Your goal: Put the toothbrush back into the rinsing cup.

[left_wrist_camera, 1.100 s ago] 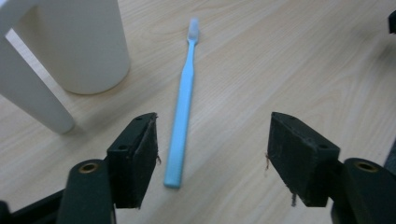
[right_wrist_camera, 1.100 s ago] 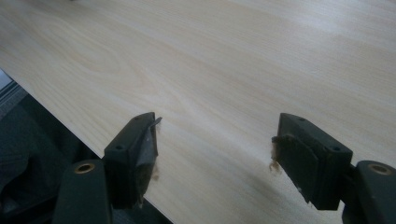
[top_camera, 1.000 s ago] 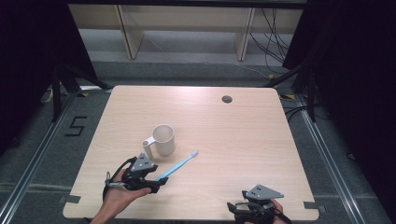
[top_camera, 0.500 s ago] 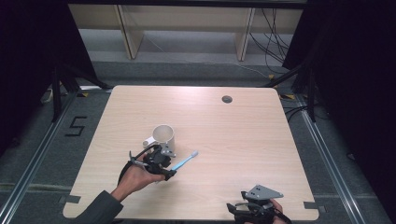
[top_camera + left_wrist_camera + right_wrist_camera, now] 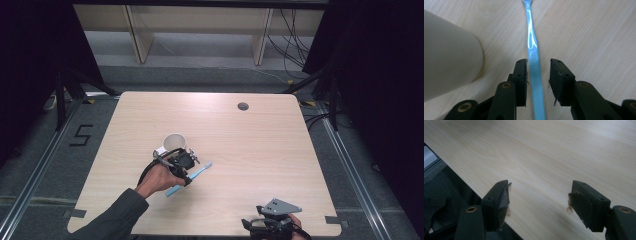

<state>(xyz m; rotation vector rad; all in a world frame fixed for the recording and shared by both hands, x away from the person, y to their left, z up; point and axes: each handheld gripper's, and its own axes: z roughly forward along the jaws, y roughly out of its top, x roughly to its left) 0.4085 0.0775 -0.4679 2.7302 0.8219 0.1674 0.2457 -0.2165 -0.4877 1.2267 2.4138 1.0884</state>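
A light blue toothbrush (image 5: pixel 199 173) lies slantwise on the wooden table (image 5: pixel 260 145), just in front of a white mug (image 5: pixel 174 143). My left gripper (image 5: pixel 186 167) sits over the brush beside the mug. In the left gripper view the handle (image 5: pixel 532 40) runs between the two jaws. Those jaws have just been closing, but a thin gap still shows on each side of the handle. The mug's wall (image 5: pixel 446 57) is close on the left. My right gripper (image 5: pixel 272 225) rests at the table's near edge, open (image 5: pixel 539 192), with bare wood between its jaws.
A small dark cable hole (image 5: pixel 243 106) sits near the table's far edge. The right gripper view shows the table's edge (image 5: pixel 474 187) dropping to dark floor at lower left. Shelving and cables stand beyond the far side.
My left hand has moved forward and right, from the near left of the table to the toothbrush beside the mug. Its jaws have narrowed around the handle. The right gripper has not moved.
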